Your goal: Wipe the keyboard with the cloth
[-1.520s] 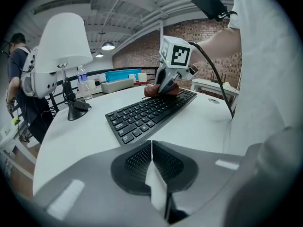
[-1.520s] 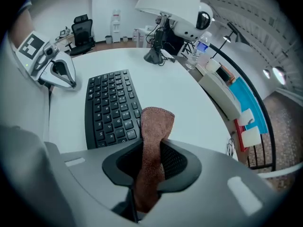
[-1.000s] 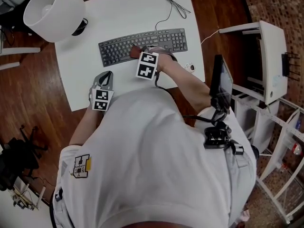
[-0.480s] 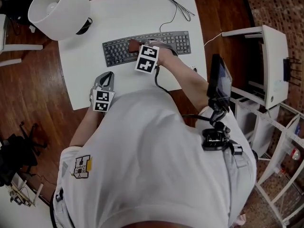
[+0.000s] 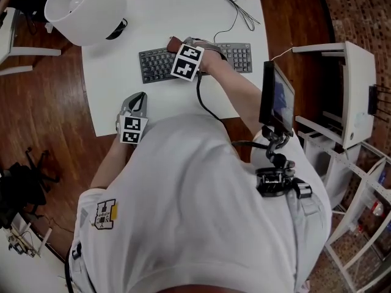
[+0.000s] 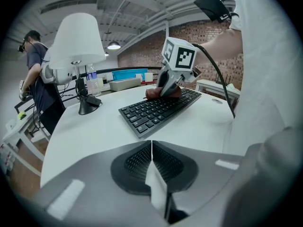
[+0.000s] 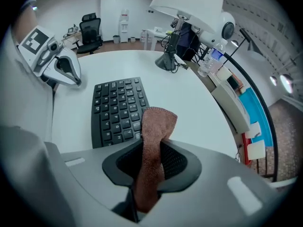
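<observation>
The right gripper (image 7: 151,152) has its jaws part closed on a brown cloth (image 7: 155,126), the pads pressing a fold of it from both sides while the free end sticks out past the fingertips. That free end lies on the black keyboard (image 7: 116,110), at the long edge farther from the person, and in the head view the right gripper (image 5: 182,50) points steeply down over that same edge. From this gripper the keyboard's long axis runs straight ahead of the jaws in the right gripper view, so one stretch of keys lies in front of the cloth and to its left; the rest, with the number block (image 5: 239,58), lies behind it under the forearm. The rows nearer the person sit beside the cloth, not under it. Judged from this, a wiping stroke has to follow that long axis and then step across toward the near rows. The left gripper (image 6: 151,161) has its jaws together with nothing between them; it hangs well apart from the keyboard (image 5: 156,66), by the near edge of the white table (image 5: 159,17), so the right hand is plainly the nearer one.
</observation>
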{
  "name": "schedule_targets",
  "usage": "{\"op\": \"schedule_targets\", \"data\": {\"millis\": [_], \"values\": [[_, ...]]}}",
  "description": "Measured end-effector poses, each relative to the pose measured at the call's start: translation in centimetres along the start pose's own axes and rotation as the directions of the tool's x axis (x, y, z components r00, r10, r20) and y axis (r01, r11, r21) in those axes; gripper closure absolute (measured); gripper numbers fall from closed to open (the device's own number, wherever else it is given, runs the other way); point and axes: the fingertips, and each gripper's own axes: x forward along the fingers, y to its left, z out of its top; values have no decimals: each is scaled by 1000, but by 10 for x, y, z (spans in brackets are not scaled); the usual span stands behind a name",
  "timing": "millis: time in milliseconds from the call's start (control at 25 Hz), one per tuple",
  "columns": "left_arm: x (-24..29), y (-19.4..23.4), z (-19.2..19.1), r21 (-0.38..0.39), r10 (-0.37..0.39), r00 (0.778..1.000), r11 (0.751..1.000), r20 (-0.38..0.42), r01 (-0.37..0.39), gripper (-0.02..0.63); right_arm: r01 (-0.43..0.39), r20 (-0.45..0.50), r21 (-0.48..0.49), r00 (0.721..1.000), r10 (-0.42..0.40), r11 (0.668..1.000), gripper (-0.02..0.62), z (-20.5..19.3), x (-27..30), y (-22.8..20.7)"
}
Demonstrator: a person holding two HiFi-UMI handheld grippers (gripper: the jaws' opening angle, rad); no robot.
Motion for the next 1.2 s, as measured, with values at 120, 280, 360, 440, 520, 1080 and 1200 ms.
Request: {"op": "schedule_targets", "data": {"millis": [120, 280, 360, 440, 520, 1080, 1200], "values": [[2, -3, 0, 9, -8, 1000, 1000, 3, 8, 606, -42, -4, -26, 999, 42, 999, 505, -7, -7, 28], [3, -9, 2, 24, -25, 1000, 999, 12, 24, 606, -96, -14, -95, 995, 95, 991, 505, -18, -16, 82], [3, -10, 1, 29, -32, 999, 999, 14, 32, 606, -124, -19, -126, 992, 123, 984, 505, -22, -20, 108], [2, -11, -1, 29, -37, 999, 999, 14, 37, 606, -154, -28, -143, 988, 151, 978, 505, -25, -21, 127], [1, -12, -3, 27, -38, 999, 999, 14, 38, 606, -166, -35, -149, 986, 162, 975, 505, -25, -19, 133], [-16, 22, -10, -42, 28, 999, 999, 35, -27, 606, 43, -13, -131, 999, -45, 990, 505, 52, 16, 3], [-16, 27, -12, -51, 29, 999, 998, 37, -27, 606, 18, -14, -111, 1000, -20, 994, 505, 51, 13, 15]]}}
